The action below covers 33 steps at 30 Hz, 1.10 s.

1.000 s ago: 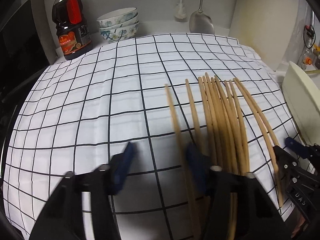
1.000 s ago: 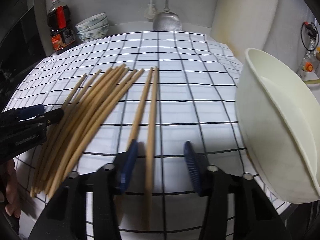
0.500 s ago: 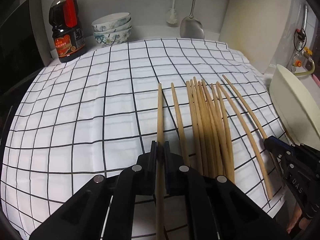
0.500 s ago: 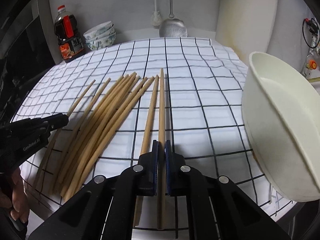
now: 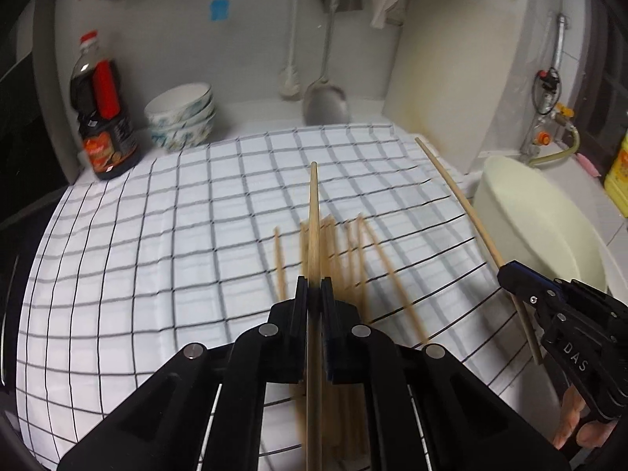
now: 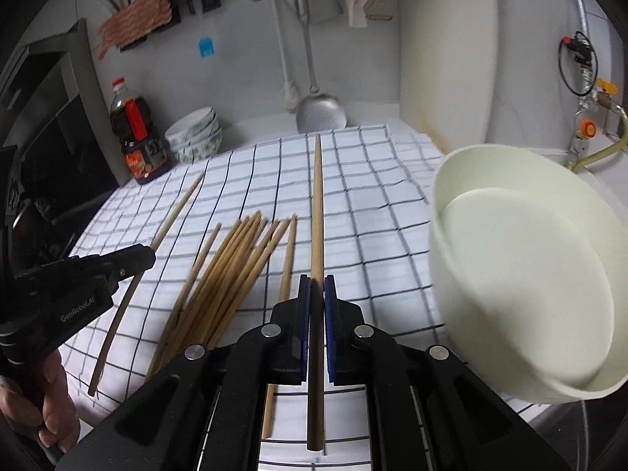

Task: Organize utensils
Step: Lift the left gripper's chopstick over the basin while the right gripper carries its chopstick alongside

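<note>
A: Checkered cloth [image 6: 243, 180] over the kitchen counter. Left gripper [image 5: 314, 294] is clamped tight on one chopstick [image 5: 313, 212], which pokes straight forward past the pads. Right gripper [image 6: 317, 294], same deal with its own chopstick [image 6: 317, 204].

B: And the pile?

A: Loose chopsticks [image 6: 235, 267] lie near the cloth's front edge, white bowl [image 6: 522, 274] off its right edge. A second ago both jaws stood open over the sticks; now both sticks are lifted clear.
</note>
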Motion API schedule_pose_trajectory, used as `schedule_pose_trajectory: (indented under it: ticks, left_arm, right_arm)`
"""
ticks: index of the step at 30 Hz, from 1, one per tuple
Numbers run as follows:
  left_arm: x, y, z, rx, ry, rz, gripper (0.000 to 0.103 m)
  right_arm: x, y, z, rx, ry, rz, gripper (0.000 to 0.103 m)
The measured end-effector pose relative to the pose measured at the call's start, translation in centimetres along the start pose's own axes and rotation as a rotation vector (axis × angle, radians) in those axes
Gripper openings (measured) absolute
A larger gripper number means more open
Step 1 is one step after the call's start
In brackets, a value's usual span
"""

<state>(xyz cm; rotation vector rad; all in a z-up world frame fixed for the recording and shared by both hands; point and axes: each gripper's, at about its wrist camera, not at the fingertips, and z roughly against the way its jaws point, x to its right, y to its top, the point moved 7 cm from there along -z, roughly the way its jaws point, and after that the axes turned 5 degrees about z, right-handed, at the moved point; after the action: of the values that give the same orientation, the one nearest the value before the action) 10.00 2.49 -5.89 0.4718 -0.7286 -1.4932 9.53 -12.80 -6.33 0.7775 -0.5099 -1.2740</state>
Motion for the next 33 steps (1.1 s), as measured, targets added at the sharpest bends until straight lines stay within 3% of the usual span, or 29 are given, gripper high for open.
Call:
schedule_pose_trajectory:
  ticks: [10,20,27,33]
  left_arm:
    - [12.2,4.4,0.4,0.022,-0.200,-0.125,0.007]
    - [25.0,5.8,-4.3,-0.086,-0.337,-0.228,0.007]
    - [28.9,4.5,-8.6,-0.185,-0.338,-0.241,0.007]
    - [29.7,4.0,-10.0,-0.201,-0.300,-0.271,0.008]
  right_arm:
    - [11.8,2.3,6.3,0.116,-0.144,-0.203,0.007]
    - [20.2,0.0,7.0,0.069,-0.183,-0.362,0.007]
    - [21.7,-1.9,5.3,-0.009,-0.195,-0.410,0.007]
    - [21.8,-2.6,4.1,-0.051,-0.193,-0.416,0.007]
